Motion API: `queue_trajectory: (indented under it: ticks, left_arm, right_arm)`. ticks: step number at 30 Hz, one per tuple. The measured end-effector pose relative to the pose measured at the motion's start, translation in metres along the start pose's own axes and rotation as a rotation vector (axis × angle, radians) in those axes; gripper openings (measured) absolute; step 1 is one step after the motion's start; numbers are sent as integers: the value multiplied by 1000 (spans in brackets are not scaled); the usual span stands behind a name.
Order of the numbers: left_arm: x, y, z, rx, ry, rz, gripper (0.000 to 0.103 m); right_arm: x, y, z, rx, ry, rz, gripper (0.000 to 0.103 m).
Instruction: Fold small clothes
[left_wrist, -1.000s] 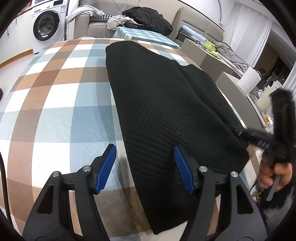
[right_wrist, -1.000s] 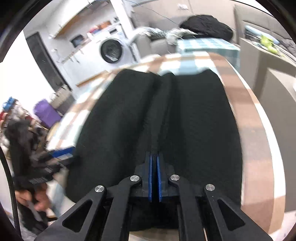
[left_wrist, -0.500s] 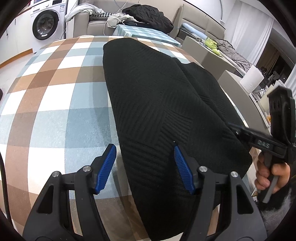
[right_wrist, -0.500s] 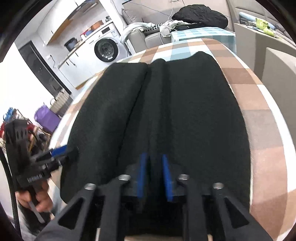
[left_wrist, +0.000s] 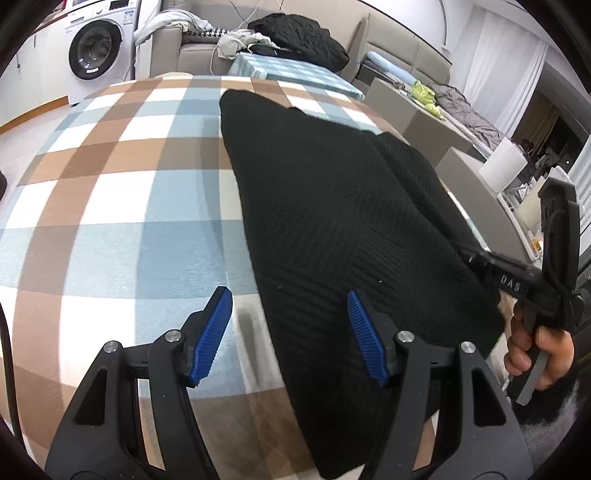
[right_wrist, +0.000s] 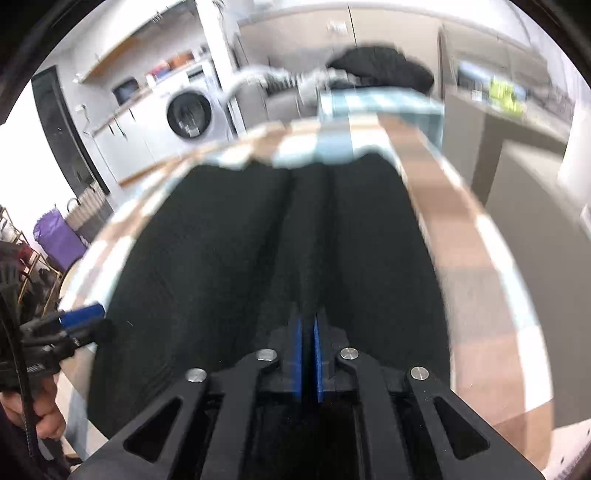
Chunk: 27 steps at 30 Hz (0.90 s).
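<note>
A black knitted garment (left_wrist: 332, 221) lies lengthwise on the checked tablecloth (left_wrist: 110, 206). My left gripper (left_wrist: 290, 332) is open over the garment's near left edge; that edge runs between its fingers and the pads do not touch it. In the right wrist view the garment (right_wrist: 207, 258) fills the middle. My right gripper (right_wrist: 308, 354) has its jaws closing to almost together, the blue pads pinching a raised ridge of the fabric. The left wrist view shows the right gripper (left_wrist: 476, 260) in a person's hand (left_wrist: 535, 350) at the garment's right edge. The left gripper (right_wrist: 88, 324) shows at the far left.
Behind the table stand a washing machine (left_wrist: 94, 50), a sofa piled with clothes (left_wrist: 299, 33) and a small checked table (left_wrist: 288, 70). Grey furniture (left_wrist: 406, 107) and a paper roll (left_wrist: 502, 166) are to the right. A purple basket (right_wrist: 55, 236) stands at the left.
The right gripper's jaws parted slightly half a second ago and have come together again on the fabric ridge. The right wrist view has tipped upward and is blurred. The left gripper stayed put and open.
</note>
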<state>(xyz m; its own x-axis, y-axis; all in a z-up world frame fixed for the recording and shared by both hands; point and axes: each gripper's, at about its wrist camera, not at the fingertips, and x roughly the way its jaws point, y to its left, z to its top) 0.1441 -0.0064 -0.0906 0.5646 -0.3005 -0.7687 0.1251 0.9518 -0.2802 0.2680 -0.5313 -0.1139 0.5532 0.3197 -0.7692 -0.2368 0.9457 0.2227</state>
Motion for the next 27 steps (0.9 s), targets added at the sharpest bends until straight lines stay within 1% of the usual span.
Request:
queue_trajectory:
  ticks: [1, 2, 3, 5, 6, 7, 10, 13, 17, 20, 22, 24, 25, 26, 27]
  left_arm:
    - [3, -2, 0, 2, 5, 3, 62]
    - [6, -4, 0, 4, 8, 7, 62]
    - [8, -6, 0, 7, 8, 3, 62]
    - [13, -10, 1, 11, 12, 3, 62]
    - [16, -12, 1, 17, 17, 4, 62]
    - [20, -16, 0, 36, 25, 11, 62]
    - [24, -29, -2, 103, 23, 60, 62]
    - [24, -27, 0, 99, 28, 58, 64]
    - [18, -12, 0, 74, 25, 55, 65]
    - [11, -6, 0, 65, 21, 51, 65]
    - [5, -6, 0, 62, 6, 56, 65]
    - [-1, -5, 0, 60, -7, 53, 65]
    - [-5, -4, 1, 51, -17, 42, 65]
    - [-7, -3, 1, 46, -22, 36, 65]
    - [-10, -2, 2, 41, -31, 30, 65]
  right_arm:
    - [5, -1, -1, 3, 29, -1, 12]
    - [4, -1, -3, 4, 31, -1, 14]
    - [0, -3, -6, 4, 25, 4, 16]
    - [-8, -5, -9, 6, 12, 18, 26]
    - [-9, -6, -9, 6, 9, 22, 28]
    - [-11, -9, -14, 6, 9, 22, 33]
    - [-10, -15, -24, 6, 24, 24, 34]
    - [-5, -13, -26, 30, 20, 39, 34]
    - [-4, -8, -30, 57, 33, 75, 34]
    - [-5, 2, -32, 18, 64, 89, 34]
    - [-8, 1, -27, 8, 70, 83, 34]
    - [-16, -4, -16, 26, 21, 46, 34]
    - [-20, -6, -10, 39, -10, 41, 34]
    - [-24, -7, -2, 53, -36, 63, 34]
    - [-24, -5, 4, 58, -43, 96, 34]
